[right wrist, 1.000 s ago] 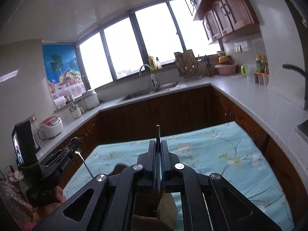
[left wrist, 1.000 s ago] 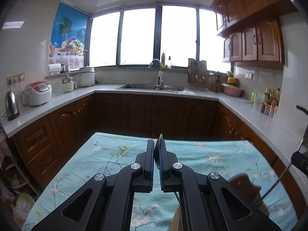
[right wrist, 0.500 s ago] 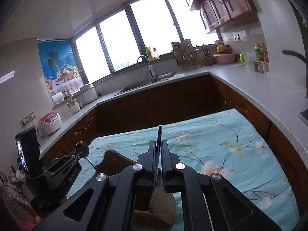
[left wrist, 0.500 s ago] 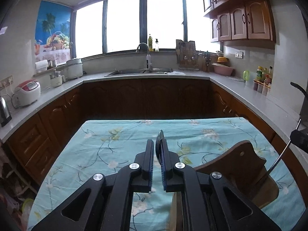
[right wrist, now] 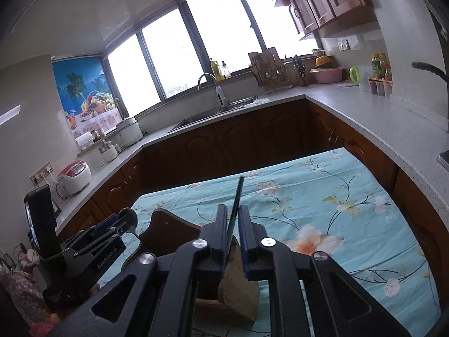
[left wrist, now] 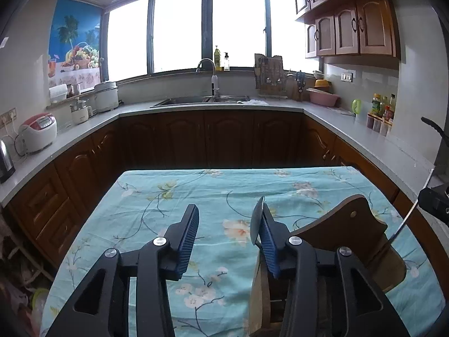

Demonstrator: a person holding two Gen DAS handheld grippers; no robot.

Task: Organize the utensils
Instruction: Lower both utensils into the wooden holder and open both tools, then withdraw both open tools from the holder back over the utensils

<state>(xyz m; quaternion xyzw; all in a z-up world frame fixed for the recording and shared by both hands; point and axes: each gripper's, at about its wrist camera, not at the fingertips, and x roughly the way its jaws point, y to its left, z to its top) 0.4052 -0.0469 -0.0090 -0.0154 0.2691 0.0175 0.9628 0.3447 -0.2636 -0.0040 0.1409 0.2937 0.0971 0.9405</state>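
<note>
since the earlier frame both grippers have been opened: left gripper wide, spoon resting against one finger; right gripper slightly parted, utensil handle released.

A dark brown wooden utensil holder with a tall curved back panel and a paler wooden front stands upright on the floral cloth. A grey metal spoon stands nearly upright with its bowl edge-on and uppermost. It rests against the inner face of one finger of the wide-spread left gripper, its lower part hidden. A thin dark metal utensil handle slants up from the holder, leaning between the slightly parted fingers of the right gripper.
</note>
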